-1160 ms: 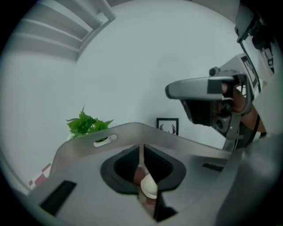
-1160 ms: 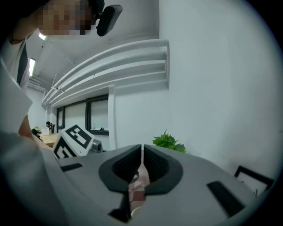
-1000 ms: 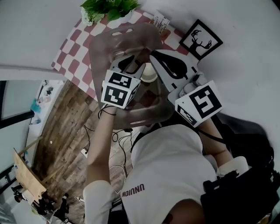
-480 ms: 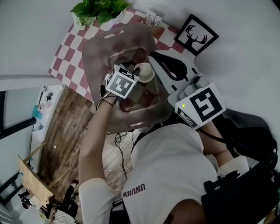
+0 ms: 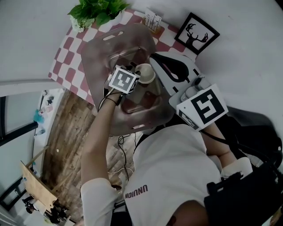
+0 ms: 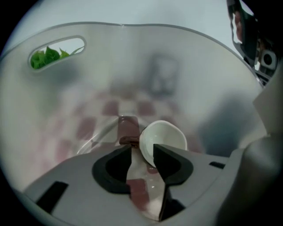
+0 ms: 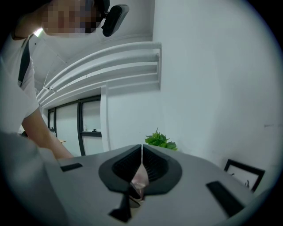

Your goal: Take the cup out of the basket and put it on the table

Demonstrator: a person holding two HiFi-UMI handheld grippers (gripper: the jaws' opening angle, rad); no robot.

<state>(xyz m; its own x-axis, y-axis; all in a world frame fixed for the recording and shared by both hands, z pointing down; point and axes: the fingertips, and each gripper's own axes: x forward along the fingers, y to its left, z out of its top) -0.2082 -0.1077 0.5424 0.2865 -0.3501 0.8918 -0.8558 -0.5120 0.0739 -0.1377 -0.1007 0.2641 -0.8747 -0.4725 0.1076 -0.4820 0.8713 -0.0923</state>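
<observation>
1. The white cup sits on the bottom of the see-through basket, over a checkered table.
2. The left gripper points down into the basket, jaws apart, with the cup's near rim in the gap.
3. The right gripper is clamped on the basket's thin edge.

Head view sits above the person and faces steeply down over shoulders and arms onto the basket and checkered tabletop, at mid range. Left gripper view rides on the left tongs inside the basket, very close, tilted down at its floor. Right gripper view looks along the right tongs, about level, toward a white wall. The plant shows in all three views, the framed picture in the head and right gripper views.
</observation>
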